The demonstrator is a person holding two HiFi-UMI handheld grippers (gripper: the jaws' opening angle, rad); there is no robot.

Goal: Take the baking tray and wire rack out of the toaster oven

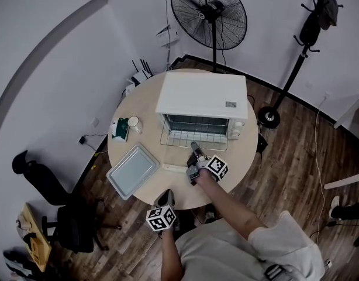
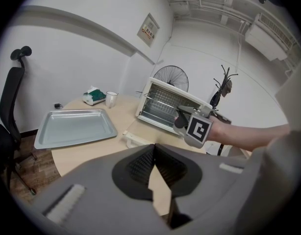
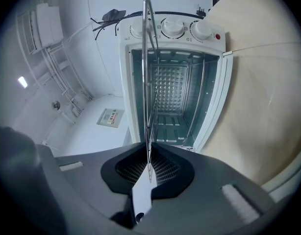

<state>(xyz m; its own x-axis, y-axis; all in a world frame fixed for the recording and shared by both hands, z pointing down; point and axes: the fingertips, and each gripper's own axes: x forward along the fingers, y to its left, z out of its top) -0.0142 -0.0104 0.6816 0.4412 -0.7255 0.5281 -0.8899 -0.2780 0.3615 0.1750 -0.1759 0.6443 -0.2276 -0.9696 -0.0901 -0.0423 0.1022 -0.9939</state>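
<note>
Round and pale, the wooden counter [image 1: 238,157] carries a white toaster oven [image 1: 203,95] with its door dropped open. The baking tray [image 1: 133,170] already lies on the counter to the oven's left, well apart from it and empty.

The wire rack [image 1: 182,139] sits partly drawn out of the oven mouth, and the right gripper [image 1: 195,150] has its jaws clenched on the rack's front wire. The left gripper [image 1: 167,195] hangs near the counter's edge, jaws closed on nothing.

To finish well, the rack should probably be drawn straight toward the person and kept flat, so its side wires do not catch in the oven's side guides. It can then go down beside the tray.

Apart from the rack, the oven cavity [image 3: 172,97] looks bare. Whether the mug [image 1: 133,122] near the far edge holds anything cannot be told.
</note>
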